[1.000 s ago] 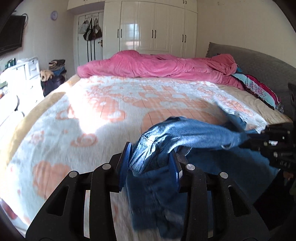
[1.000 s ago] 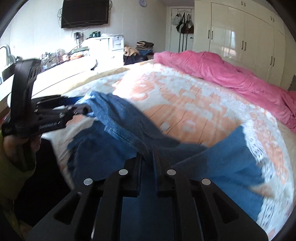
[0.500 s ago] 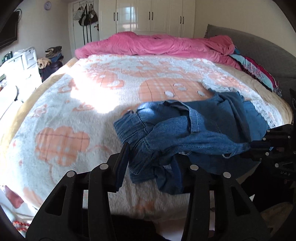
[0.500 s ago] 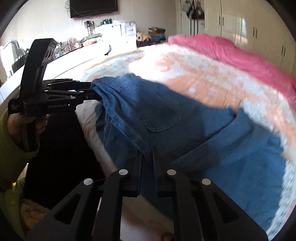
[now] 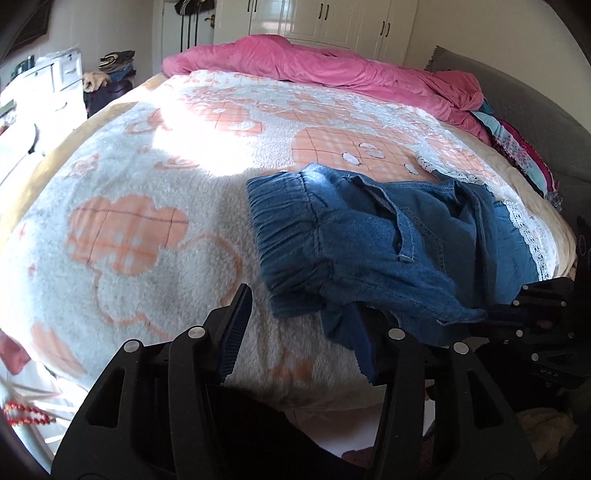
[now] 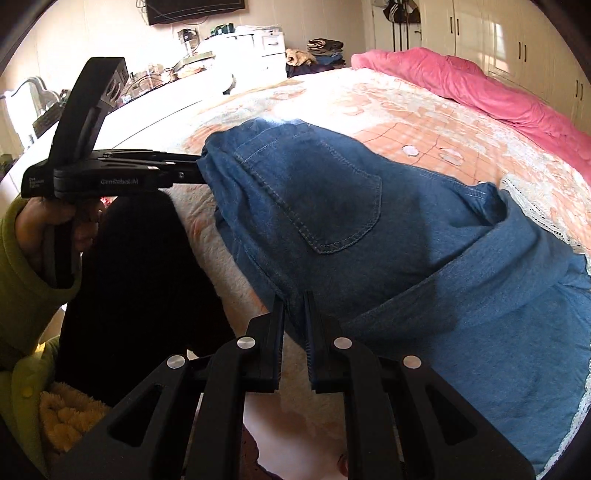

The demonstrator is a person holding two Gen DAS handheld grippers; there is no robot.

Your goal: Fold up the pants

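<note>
Blue denim pants point(image 5: 369, 243) with an elastic waistband and lace-trimmed hems lie bunched near the front edge of the bed point(image 5: 147, 206). My left gripper point(image 5: 299, 325) is open, its jaws wide apart, with the waistband corner resting against its right finger. In the right wrist view the left gripper point(image 6: 195, 168) touches the pants' point(image 6: 332, 206) left end. My right gripper point(image 6: 294, 306) is shut on the near edge of the pants. The right gripper also shows in the left wrist view point(image 5: 491, 317) at the pants' right corner.
A pink duvet point(image 5: 314, 62) is heaped at the far end of the bed. A grey headboard point(image 5: 524, 107) runs along the right. White drawers point(image 5: 48, 81) and a clothes pile point(image 5: 110, 70) stand at the left. White wardrobes point(image 6: 498, 33) line the back wall.
The pants have come down from the air onto the bed near its front edge. My left gripper has opened and let go of the waistband. The right gripper stays shut on the fabric.
</note>
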